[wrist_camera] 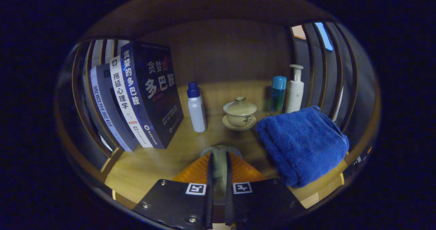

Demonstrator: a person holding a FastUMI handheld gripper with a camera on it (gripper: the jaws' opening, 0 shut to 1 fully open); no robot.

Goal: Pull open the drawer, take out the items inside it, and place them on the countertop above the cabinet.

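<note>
My gripper (219,157) hovers low over the wooden countertop (153,162). Its two fingers (209,170) stand close together, pressed on a thin, pale grey-green round item (220,150) that I see edge-on; what it is I cannot tell. Its rounded top edge pokes out just ahead of the fingertips. Beyond the fingers stands a beige lidded tea cup (239,113) on its saucer. A folded blue towel (303,145) lies just right of the fingers, close to the counter's front edge.
Three upright books (146,94) lean at the left. A white bottle with a blue cap (197,111) stands beside them. At the back right are a blue-capped green bottle (278,94) and a white pump bottle (295,90). Slatted walls close both sides.
</note>
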